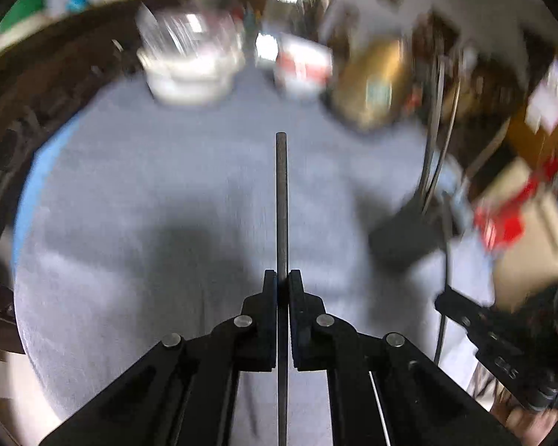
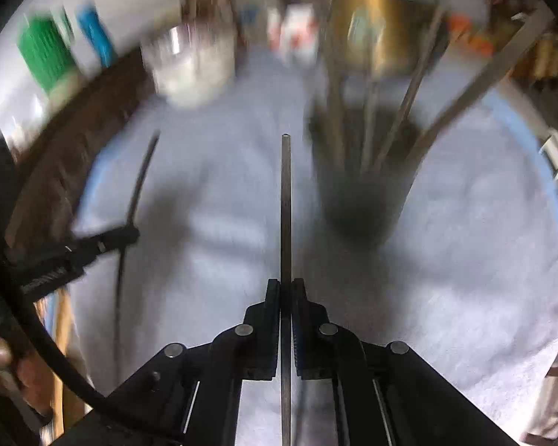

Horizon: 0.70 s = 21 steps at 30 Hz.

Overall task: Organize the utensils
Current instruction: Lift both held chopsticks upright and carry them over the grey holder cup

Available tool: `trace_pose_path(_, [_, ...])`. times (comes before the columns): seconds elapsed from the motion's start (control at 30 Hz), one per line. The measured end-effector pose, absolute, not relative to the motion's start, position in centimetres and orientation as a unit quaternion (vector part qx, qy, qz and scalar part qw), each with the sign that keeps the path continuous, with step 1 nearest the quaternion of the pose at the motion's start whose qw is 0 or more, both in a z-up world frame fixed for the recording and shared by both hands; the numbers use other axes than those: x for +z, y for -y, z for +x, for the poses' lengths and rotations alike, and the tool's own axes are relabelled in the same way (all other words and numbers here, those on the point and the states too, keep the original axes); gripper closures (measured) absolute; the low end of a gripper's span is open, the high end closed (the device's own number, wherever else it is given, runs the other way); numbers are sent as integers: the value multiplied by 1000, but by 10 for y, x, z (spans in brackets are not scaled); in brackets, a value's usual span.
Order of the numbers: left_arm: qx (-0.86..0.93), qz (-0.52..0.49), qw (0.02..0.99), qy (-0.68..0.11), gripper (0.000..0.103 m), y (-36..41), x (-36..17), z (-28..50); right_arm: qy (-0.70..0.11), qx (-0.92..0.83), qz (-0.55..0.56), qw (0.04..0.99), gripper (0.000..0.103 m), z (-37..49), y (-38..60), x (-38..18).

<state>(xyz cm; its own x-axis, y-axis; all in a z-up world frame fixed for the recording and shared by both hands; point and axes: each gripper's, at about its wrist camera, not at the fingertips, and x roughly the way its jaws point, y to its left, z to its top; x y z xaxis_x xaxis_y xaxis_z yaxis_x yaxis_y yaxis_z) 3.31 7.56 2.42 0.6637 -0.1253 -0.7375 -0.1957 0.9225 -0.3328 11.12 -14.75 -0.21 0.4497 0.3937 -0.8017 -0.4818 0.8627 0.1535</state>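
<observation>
My left gripper (image 1: 282, 278) is shut on a thin dark chopstick (image 1: 281, 200) that points forward over the grey cloth (image 1: 160, 186). My right gripper (image 2: 285, 286) is shut on a second thin dark chopstick (image 2: 285, 200). A dark utensil holder (image 2: 364, 193) with several sticks in it stands just right of the right gripper's chopstick; it also shows blurred in the left wrist view (image 1: 409, 234). The right gripper appears at the right of the left wrist view (image 1: 446, 297); the left gripper appears at the left of the right wrist view (image 2: 122, 238). Both views are motion-blurred.
A glass jar on a white bowl (image 1: 189, 63) stands at the far edge, also in the right wrist view (image 2: 193, 67). A red and white packet (image 1: 301, 67) and a golden jar (image 1: 375, 85) stand beside it. A dark wooden edge (image 1: 55, 93) borders the cloth on the left.
</observation>
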Motion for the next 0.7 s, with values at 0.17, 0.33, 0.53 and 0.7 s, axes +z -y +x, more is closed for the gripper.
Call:
trace_pose_path(0.17, [46, -192, 940, -280, 97, -67, 49, 2, -313, 231, 12, 921, 97, 84, 176, 32])
trace_pose_path(0.33, [104, -115, 967, -201, 97, -45, 47, -9, -221, 185, 9, 958, 97, 60, 187, 21])
trace_pose_path(0.53, [147, -92, 963, -204, 97, -32, 20, -13, -209, 156, -12, 965, 97, 54, 192, 0])
trace_pose_path(0.7, [161, -81, 966, -185, 96, -37, 13, -27, -194, 154, -18, 969, 96, 35, 200, -2])
